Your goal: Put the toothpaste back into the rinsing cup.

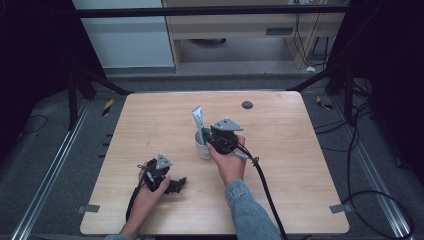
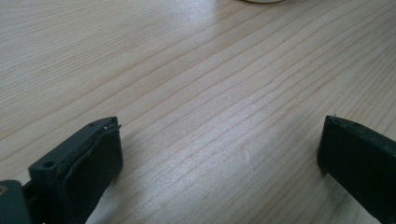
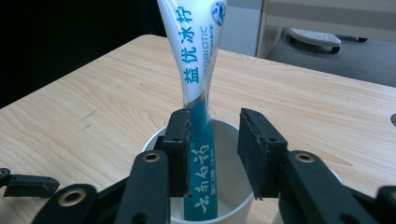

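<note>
Seemingly just let go, a white-and-teal toothpaste tube [image 3: 198,93] stood cap-down in a small white cup [image 1: 202,149] near the middle of the light wooden table [image 1: 280,200], leaning on the rim. The right gripper [image 3: 212,149] hovered over the cup with jaws partly apart, one pad touching the tube and the other clear, so nothing was clamped. Nearer the table's front edge, the left gripper [image 1: 172,184] rested wide open and empty, apparently idle.

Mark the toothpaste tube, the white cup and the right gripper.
toothpaste tube [image 3: 198,56], right gripper view, printed white upper part.
white cup [image 3: 229,140], right gripper view, inner wall.
right gripper [image 3: 214,149], right gripper view, gap between fingertips.
</note>
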`<state>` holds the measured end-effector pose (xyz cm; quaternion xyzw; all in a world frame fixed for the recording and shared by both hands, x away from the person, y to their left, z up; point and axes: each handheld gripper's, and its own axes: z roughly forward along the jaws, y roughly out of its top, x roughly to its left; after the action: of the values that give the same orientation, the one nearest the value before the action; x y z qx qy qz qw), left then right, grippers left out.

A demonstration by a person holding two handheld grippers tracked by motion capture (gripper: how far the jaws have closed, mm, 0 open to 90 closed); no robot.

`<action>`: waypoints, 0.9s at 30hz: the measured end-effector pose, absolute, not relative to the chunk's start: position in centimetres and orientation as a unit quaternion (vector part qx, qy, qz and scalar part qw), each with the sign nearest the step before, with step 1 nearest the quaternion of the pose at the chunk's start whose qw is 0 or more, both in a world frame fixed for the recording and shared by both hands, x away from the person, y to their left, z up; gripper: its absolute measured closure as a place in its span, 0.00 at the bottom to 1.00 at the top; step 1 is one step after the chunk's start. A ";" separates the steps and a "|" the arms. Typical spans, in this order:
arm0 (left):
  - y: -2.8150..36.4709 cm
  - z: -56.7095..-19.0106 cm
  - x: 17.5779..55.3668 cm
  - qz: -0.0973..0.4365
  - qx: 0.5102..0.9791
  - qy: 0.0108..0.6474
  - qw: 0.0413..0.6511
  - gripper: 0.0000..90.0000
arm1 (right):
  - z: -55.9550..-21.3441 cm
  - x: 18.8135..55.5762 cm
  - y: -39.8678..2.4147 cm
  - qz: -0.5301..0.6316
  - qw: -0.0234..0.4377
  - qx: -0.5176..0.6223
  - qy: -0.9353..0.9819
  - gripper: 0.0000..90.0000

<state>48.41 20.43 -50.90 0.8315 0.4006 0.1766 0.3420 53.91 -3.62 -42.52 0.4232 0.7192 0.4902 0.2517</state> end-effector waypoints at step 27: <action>20.4 -50.9 48.4 0.176 0.831 0.401 0.343 0.00 | -41.0 53.2 -4.4 0.401 0.233 0.415 0.783 0.19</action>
<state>48.43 20.42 -50.91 0.8312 0.4005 0.1763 0.3429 53.19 -4.41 -41.04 0.4148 0.7828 0.4011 0.2330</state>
